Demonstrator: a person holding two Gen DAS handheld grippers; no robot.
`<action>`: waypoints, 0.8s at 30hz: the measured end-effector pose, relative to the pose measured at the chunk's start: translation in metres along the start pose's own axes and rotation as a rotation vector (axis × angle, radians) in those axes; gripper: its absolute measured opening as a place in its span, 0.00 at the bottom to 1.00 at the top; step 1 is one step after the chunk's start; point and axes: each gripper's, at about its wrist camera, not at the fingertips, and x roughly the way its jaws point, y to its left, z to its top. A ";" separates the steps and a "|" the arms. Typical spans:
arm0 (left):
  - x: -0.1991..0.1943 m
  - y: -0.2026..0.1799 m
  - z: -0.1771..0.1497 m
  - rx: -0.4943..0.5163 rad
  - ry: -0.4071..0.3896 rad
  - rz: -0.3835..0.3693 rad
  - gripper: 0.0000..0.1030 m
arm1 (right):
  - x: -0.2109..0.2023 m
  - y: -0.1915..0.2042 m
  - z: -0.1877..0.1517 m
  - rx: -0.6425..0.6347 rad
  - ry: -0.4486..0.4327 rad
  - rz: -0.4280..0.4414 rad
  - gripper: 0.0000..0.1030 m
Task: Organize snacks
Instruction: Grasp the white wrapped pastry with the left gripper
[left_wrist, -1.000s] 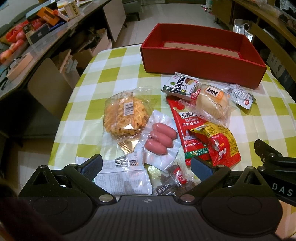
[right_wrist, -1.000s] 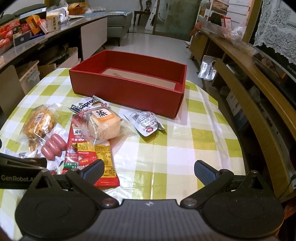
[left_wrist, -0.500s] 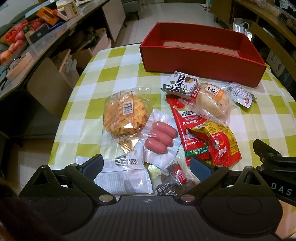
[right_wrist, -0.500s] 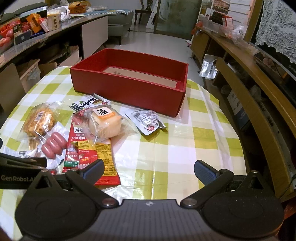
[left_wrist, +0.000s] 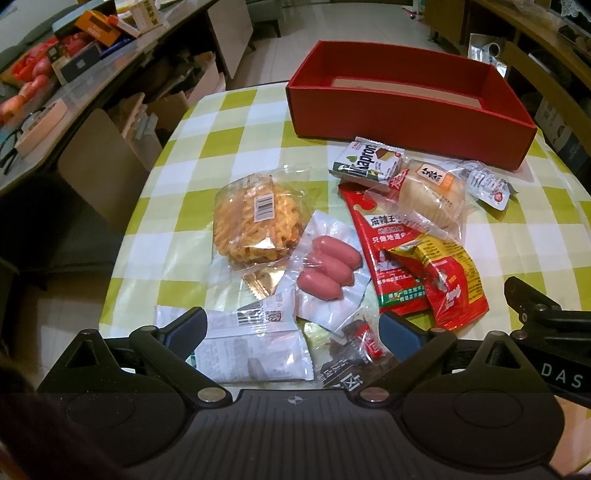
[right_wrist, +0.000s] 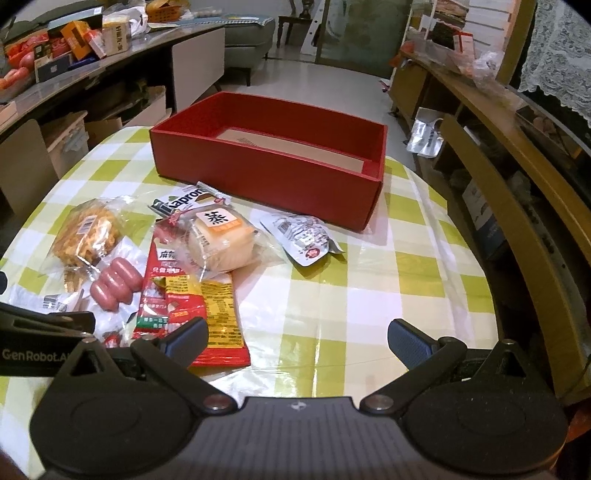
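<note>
Nine or so snack packs lie loose on the checked tablecloth (left_wrist: 221, 122), mid-frame in both views, none yet in the red box (left_wrist: 406, 110) at upper centre, which looks empty.

Left gripper (left_wrist: 290, 330) sits at bottom of its view w/ jaws spread wide, holding nothing; a white wrapper (left_wrist: 255, 354) and a dark candy pack (left_wrist: 347, 354) lie between/under its fingers. Right gripper (right_wrist: 295, 338) is likewise spread and empty, over bare cloth, lower centre.

Handling, judged: all light, film crinkly and slippery. Sausage pack (left_wrist: 328, 273) is firm, so pinch across the sausages or the flat sealed edge. Fried-noodle snack (left_wrist: 256, 221) is brittle; take its crimped foil end, not the body. Cake (right_wrist: 221, 236) is soft and squashable; grip the wrapper's tail. Red sachets (left_wrist: 417, 266) are flat, overlapping, prob. need an edge pinch. Small white pouch (right_wrist: 303, 236) sits just in front of the box.
</note>
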 end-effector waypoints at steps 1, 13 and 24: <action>0.000 0.002 0.000 -0.002 0.003 0.001 0.98 | 0.000 0.002 0.000 -0.004 0.002 0.005 1.00; 0.018 0.065 -0.002 -0.168 0.091 0.000 0.98 | -0.004 0.029 0.002 -0.084 0.009 0.100 1.00; 0.038 0.062 0.020 0.000 0.057 -0.167 0.98 | -0.005 0.029 -0.002 -0.102 0.040 0.143 1.00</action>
